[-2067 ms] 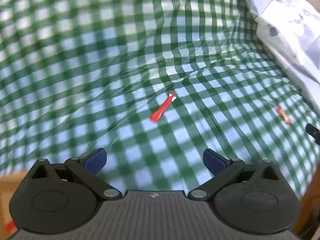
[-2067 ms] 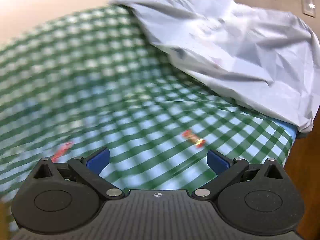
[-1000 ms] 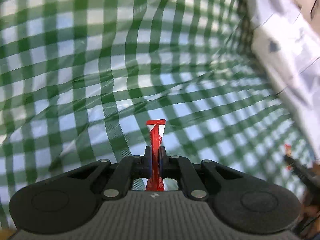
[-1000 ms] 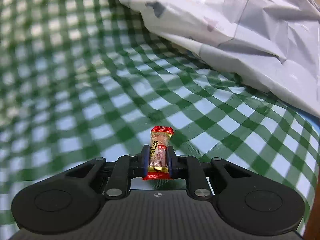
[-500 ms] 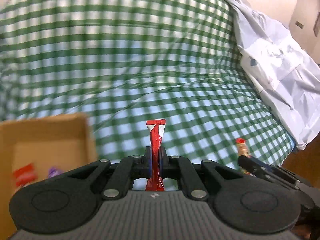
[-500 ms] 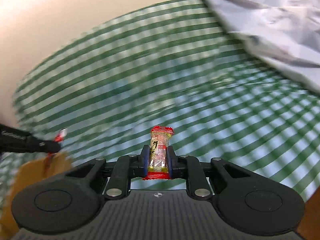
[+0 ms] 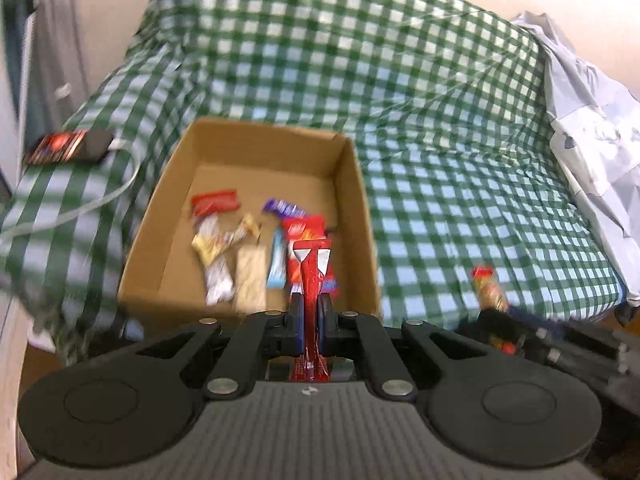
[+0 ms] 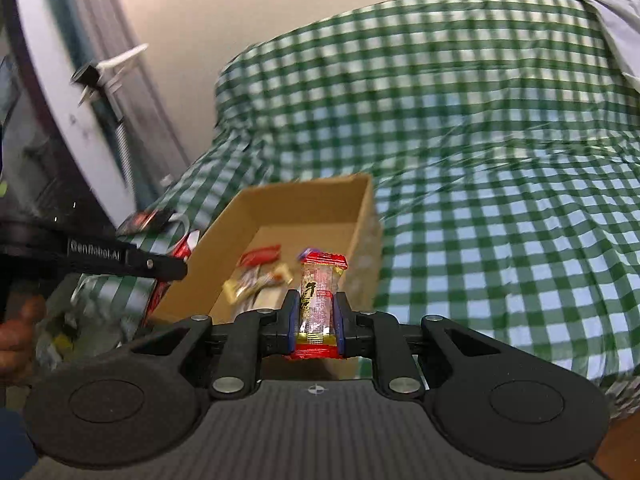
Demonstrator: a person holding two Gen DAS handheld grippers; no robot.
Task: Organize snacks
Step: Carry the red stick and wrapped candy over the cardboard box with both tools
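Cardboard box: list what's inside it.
Inside the box lies a loose pile of wrapped snacks: red, purple, yellow, pale and light blue packets. The left gripper and its red stick cover the near right corner.

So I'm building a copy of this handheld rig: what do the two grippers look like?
Both look alike. The left gripper and right gripper each have a matte black body with a ribbed grey top plate, two round black side housings, black linkage arms with silver pivot pins, and blue finger pads. A small crosshair mark sits on the plate. One black arm carries white lettering, blurred.
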